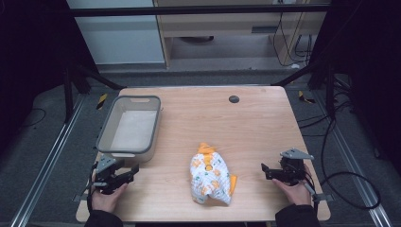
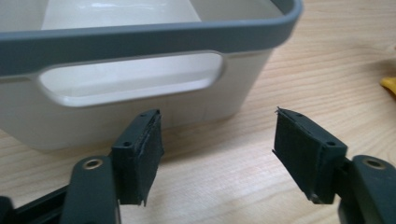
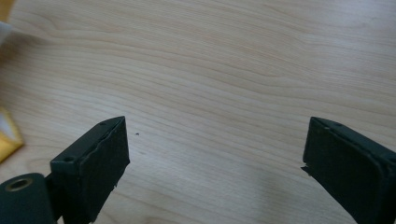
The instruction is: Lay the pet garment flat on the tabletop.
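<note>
Left claw (image 2: 217, 154) wide open, empty, right claw (image 3: 215, 172) likewise

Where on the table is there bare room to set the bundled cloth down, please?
Free: the far half of the table right of the bin, and the strip between cloth and right tongs. Crowded: the near-left corner, left tongs against the bin.

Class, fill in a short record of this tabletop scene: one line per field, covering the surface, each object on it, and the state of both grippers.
surface: light wooden table
container: empty white plastic bin with grey rim, at left
cloth: crumpled white and orange patterned garment, centre front, touched by neither gripper
left gripper: open, holding nothing, beside the bin's near end
right gripper: open, holding nothing, right of the garment
</note>
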### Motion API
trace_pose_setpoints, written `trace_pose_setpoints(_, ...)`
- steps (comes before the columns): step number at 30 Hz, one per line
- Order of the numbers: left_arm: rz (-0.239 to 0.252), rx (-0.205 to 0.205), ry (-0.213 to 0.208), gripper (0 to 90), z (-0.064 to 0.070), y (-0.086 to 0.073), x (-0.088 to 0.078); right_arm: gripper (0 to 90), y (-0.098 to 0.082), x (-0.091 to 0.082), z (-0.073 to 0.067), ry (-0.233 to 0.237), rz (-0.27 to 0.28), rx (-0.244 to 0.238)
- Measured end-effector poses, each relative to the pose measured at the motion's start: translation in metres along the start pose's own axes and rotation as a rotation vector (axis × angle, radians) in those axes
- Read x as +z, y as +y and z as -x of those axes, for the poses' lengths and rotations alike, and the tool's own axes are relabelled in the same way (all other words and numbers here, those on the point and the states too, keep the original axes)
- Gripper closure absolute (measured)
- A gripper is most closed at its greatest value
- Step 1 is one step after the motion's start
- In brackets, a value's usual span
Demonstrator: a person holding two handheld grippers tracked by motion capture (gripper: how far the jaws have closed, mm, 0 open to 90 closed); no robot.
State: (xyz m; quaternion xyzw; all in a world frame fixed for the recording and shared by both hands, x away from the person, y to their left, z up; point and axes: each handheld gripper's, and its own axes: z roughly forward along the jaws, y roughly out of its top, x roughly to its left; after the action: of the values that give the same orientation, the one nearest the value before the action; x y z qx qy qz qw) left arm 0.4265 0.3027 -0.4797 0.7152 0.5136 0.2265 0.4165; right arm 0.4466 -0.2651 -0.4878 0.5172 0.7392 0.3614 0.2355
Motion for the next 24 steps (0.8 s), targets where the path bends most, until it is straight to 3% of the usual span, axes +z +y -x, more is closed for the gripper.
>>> trace_pose_setpoints(7, -0.009, 0.013, -0.003, 32.4, 0.015, 0.001, -0.006, 10.7, 0.0, -0.011, -0.008, 0.037, 0.03, -0.006)
trace_pose_setpoints(8, 0.004, 0.035, -0.002, 31.8, 0.022, 0.003, -0.01, 14.5, -0.001, -0.014, -0.009, 0.066, 0.052, 0.006)
trace_pose_setpoints(12, 0.006, 0.072, 0.0, 29.3, 0.03, 0.006, -0.012, 17.8, 0.001, -0.017, -0.013, 0.093, 0.082, 0.005)
trace_pose_setpoints(15, 0.017, 0.087, -0.013, 26.9, 0.037, 0.011, -0.014, 18.2, 0.006, -0.019, -0.016, 0.097, 0.106, -0.004)
trace_pose_setpoints(19, 0.047, 0.057, -0.046, 25.7, 0.043, 0.022, -0.019, 18.3, 0.016, -0.025, -0.019, 0.095, 0.115, -0.032)
trace_pose_setpoints(24, 0.088, 0.075, -0.042, 25.4, 0.051, 0.04, -0.024, 20.0, 0.028, -0.029, -0.016, 0.084, 0.128, -0.01)
